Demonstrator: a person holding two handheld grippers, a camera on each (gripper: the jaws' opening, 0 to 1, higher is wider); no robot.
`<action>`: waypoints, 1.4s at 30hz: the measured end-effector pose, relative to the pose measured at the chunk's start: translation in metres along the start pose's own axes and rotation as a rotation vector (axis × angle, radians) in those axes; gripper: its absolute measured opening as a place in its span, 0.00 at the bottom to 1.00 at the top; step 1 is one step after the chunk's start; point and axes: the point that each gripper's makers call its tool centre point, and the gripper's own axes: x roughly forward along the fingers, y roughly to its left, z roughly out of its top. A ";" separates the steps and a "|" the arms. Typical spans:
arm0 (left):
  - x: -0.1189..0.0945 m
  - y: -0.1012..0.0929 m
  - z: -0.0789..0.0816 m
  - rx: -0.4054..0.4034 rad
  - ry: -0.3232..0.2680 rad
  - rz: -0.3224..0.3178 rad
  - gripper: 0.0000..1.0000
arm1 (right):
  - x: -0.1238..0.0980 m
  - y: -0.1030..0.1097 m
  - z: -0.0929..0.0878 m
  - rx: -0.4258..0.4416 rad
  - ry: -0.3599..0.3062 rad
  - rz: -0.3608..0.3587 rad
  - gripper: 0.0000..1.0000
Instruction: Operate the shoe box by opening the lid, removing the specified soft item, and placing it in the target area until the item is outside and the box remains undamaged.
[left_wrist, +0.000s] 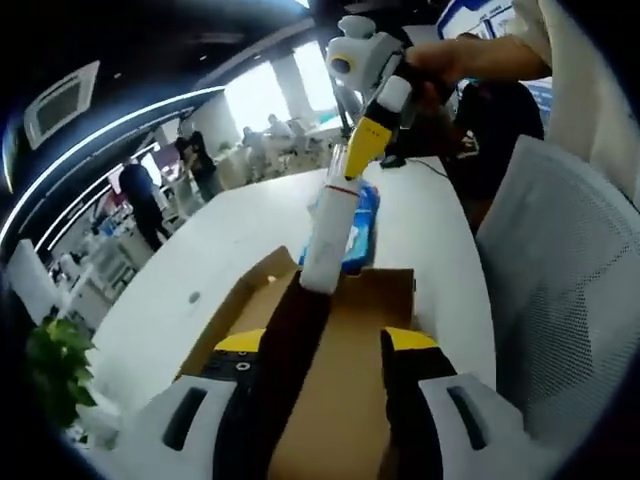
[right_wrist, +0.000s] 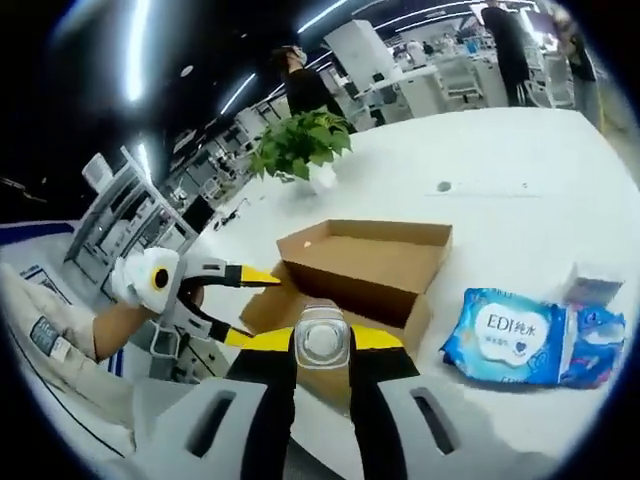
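In the right gripper view the left gripper (right_wrist: 268, 305) reaches in from the left, jaws spread wide beside the open shoe box (right_wrist: 365, 262) on the white desk (right_wrist: 500, 180). The right gripper (right_wrist: 322, 345) is clamped on a clear bottle (right_wrist: 322, 338) held above the box. A blue wipes pack (right_wrist: 530, 335) lies right of the box.

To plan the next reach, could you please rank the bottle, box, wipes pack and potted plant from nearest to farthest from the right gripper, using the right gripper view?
1. Bottle: between the right gripper's jaws.
2. Box: open, just beyond the jaws.
3. Wipes pack: on the table to the right, clear of the box.
4. Potted plant: far side, upper left, behind the box.
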 end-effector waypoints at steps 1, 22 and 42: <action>-0.001 0.001 -0.001 -0.019 -0.001 0.006 0.50 | -0.002 -0.001 0.003 -0.008 -0.001 0.004 0.16; -0.046 0.018 -0.044 -0.251 0.017 0.143 0.67 | -0.028 -0.060 0.052 -0.424 0.111 -0.071 0.17; -0.072 0.027 -0.083 -0.336 0.043 0.271 0.66 | 0.000 -0.123 0.042 -0.789 0.385 -0.135 0.17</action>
